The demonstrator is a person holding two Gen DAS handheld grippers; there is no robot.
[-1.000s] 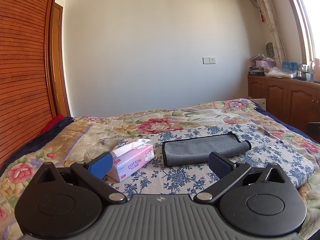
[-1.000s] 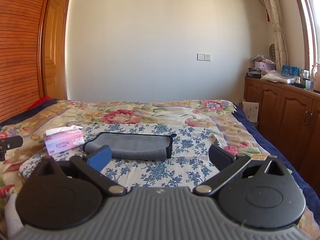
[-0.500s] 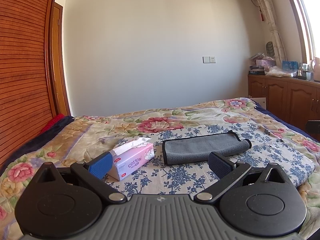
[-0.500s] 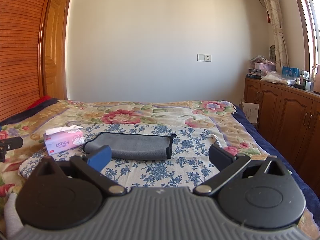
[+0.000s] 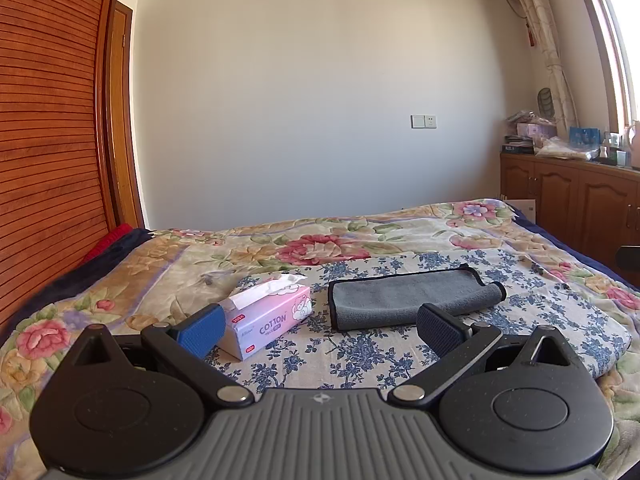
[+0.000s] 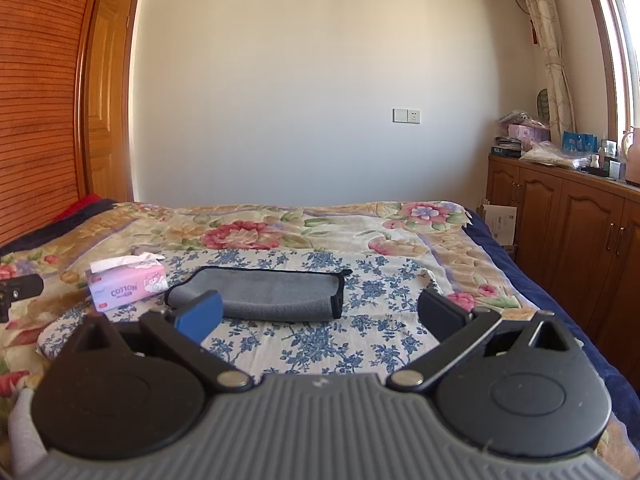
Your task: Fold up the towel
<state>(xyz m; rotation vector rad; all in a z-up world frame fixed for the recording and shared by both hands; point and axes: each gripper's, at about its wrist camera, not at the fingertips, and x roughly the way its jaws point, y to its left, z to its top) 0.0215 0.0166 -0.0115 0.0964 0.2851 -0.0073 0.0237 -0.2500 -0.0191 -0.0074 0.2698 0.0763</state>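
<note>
A grey towel with black edging (image 5: pixel 408 298) lies folded into a long narrow strip on the blue-flowered cloth (image 5: pixel 360 352) on the bed. It also shows in the right wrist view (image 6: pixel 276 292). My left gripper (image 5: pixel 320 328) is open and empty, held above the bed short of the towel. My right gripper (image 6: pixel 320 316) is open and empty, also short of the towel, facing its long side.
A pink tissue box (image 5: pixel 268 318) stands left of the towel, also in the right wrist view (image 6: pixel 126 284). The left gripper's edge (image 6: pixel 16 290) shows at far left. Wooden cabinets (image 6: pixel 568 224) run along the right, a slatted wardrobe (image 5: pixel 48 140) along the left.
Both grippers stay open and empty. The left view has risen very slightly; the towel and tissue box have not moved.
</note>
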